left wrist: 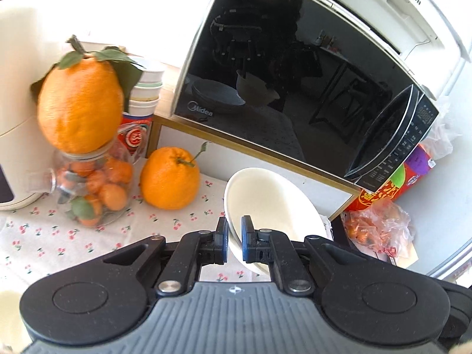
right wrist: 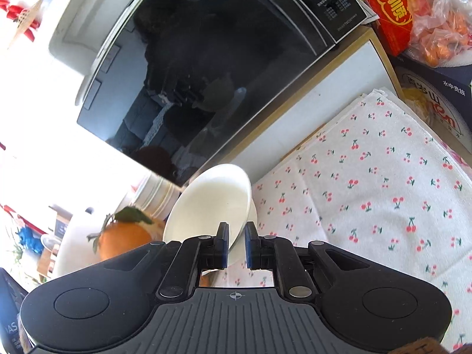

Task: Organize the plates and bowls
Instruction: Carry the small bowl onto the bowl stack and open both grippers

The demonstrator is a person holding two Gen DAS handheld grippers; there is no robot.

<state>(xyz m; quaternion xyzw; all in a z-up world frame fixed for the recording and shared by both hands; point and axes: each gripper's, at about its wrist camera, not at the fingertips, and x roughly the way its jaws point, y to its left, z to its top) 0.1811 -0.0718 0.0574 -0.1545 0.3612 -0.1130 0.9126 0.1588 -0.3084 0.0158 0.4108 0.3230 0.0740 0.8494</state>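
Note:
In the left wrist view my left gripper point(left wrist: 234, 230) is shut on the near rim of a white bowl point(left wrist: 271, 203), which tilts up and away above the cherry-print cloth point(left wrist: 44, 236). In the right wrist view my right gripper point(right wrist: 236, 236) is shut on the rim of another white bowl point(right wrist: 209, 203), also lifted and tilted, its hollow facing left. The black microwave door point(left wrist: 295, 88) stands closed just behind both bowls and mirrors stacked plates and a bowl.
A jar of small oranges point(left wrist: 94, 188) topped by a big orange point(left wrist: 79, 103) and a second orange point(left wrist: 169, 178) stand left. Stacked cups point(left wrist: 144, 94), a white appliance point(left wrist: 17, 88), a red box point(left wrist: 392, 183) and a bagged snack point(left wrist: 380, 227) flank the microwave. A printer point(left wrist: 398, 14) sits on top.

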